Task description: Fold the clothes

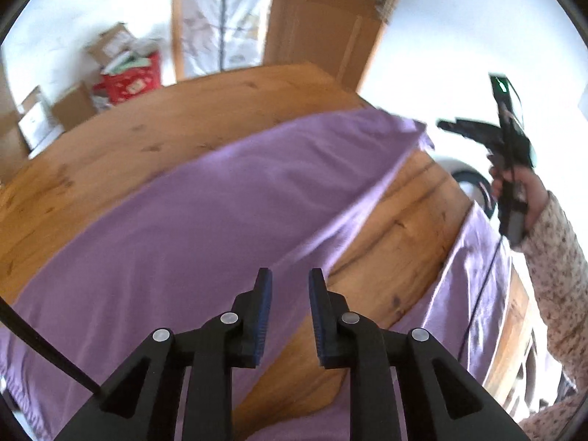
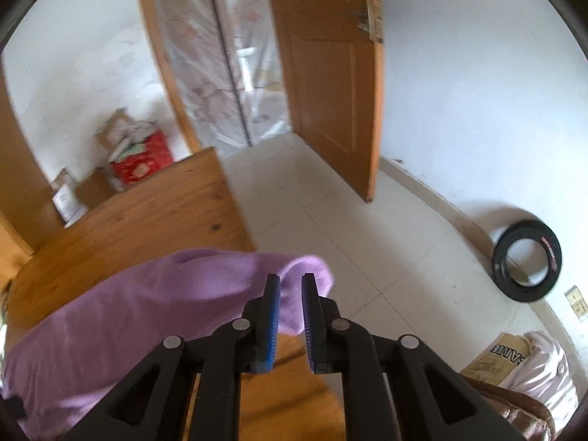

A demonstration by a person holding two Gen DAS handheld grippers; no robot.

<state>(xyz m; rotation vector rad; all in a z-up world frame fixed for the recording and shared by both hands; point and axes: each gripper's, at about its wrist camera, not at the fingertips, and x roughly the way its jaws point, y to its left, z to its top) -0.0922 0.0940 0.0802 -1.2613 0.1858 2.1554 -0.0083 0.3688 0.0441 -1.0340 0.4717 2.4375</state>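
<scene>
2 grippers, 1 purple garment [image 1: 205, 198] spread on 1 wooden table [image 1: 110, 154], nothing pinched.

Left gripper [image 1: 290, 286]: jaws apart, empty, above the cloth's near edge and bare wood. Right gripper [image 2: 291, 286]: jaws slightly apart, cloth corner lies behind the pads, not gripped. Only the left view shows the right gripper from outside, held in 1 hand [image 1: 514, 191] with a floral sleeve [image 1: 558, 264]. Only the right view shows 1 black tyre [image 2: 527, 261] against the wall and the tiled floor [image 2: 330, 220]. Both views show 1 open door [image 2: 330, 73], 1 red box [image 2: 143, 161].
</scene>
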